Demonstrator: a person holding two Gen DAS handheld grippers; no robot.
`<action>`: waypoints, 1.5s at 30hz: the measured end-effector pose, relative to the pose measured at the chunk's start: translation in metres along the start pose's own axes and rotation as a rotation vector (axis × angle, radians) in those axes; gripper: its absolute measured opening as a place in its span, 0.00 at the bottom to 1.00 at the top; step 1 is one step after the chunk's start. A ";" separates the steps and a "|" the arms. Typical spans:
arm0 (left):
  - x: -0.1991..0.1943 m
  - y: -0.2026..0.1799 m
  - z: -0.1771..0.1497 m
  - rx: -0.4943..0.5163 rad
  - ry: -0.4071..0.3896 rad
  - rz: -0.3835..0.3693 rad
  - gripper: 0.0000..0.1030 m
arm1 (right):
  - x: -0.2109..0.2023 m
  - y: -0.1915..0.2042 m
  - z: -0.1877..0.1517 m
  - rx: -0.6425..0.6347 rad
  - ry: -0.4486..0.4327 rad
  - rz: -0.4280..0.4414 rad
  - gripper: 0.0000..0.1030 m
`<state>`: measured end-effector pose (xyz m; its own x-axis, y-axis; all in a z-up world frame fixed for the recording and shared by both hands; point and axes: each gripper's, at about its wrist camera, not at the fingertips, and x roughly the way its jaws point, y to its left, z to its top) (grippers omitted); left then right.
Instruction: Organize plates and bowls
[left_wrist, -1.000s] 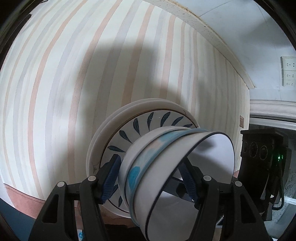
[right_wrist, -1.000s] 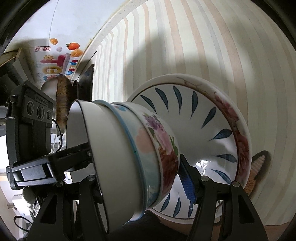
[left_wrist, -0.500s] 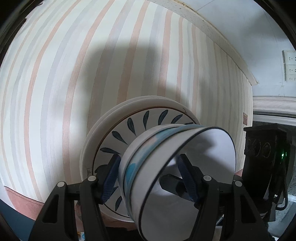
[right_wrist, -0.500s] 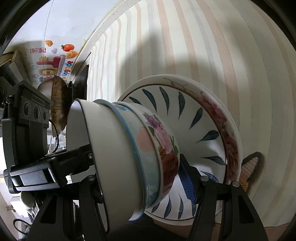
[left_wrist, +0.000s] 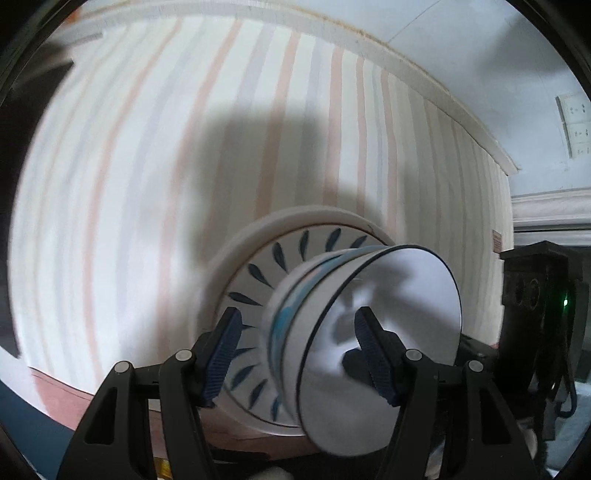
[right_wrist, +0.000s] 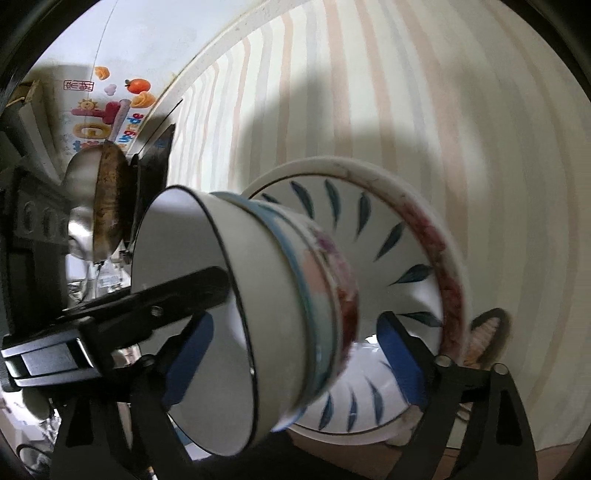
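A stack of nested bowls (left_wrist: 406, 295) (right_wrist: 280, 277), a white one innermost, rests in a blue-leaf plate (left_wrist: 258, 266) (right_wrist: 399, 236) on top of other plates. My left gripper (left_wrist: 299, 325) straddles the stack's wall, one finger inside the white bowl and the other at its outer side, holding it. That inner finger (right_wrist: 177, 291) also shows in the right wrist view. My right gripper (right_wrist: 295, 332) straddles the opposite wall. Its jaws are opening, and both pads stand off the bowls. The picture is blurred.
Everything sits on a striped tablecloth (left_wrist: 147, 184). A reddish table edge (left_wrist: 62, 384) runs at the lower left. A worn pan (right_wrist: 107, 203) stands behind the bowls near a stickered wall (right_wrist: 103, 110). Wall sockets (left_wrist: 574, 125) are at the far right.
My right gripper's jaws have spread away from the bowl stack. The stack has shifted and tilted a little between my left fingers. Both views have swung slightly.
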<state>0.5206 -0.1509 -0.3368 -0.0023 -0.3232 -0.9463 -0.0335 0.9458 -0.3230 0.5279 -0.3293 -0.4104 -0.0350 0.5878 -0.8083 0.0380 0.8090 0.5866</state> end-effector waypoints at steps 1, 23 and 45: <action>-0.004 -0.001 -0.002 0.008 -0.012 0.011 0.60 | -0.002 0.001 -0.001 -0.002 -0.007 -0.006 0.91; -0.115 -0.004 -0.086 0.179 -0.376 0.237 0.89 | -0.125 0.100 -0.111 -0.097 -0.476 -0.419 0.97; -0.243 -0.043 -0.282 0.130 -0.724 0.279 1.00 | -0.251 0.188 -0.327 -0.295 -0.804 -0.497 0.98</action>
<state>0.2405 -0.1218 -0.0895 0.6598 -0.0154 -0.7513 -0.0097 0.9995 -0.0290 0.2172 -0.3216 -0.0803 0.7131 0.0875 -0.6956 -0.0516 0.9960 0.0724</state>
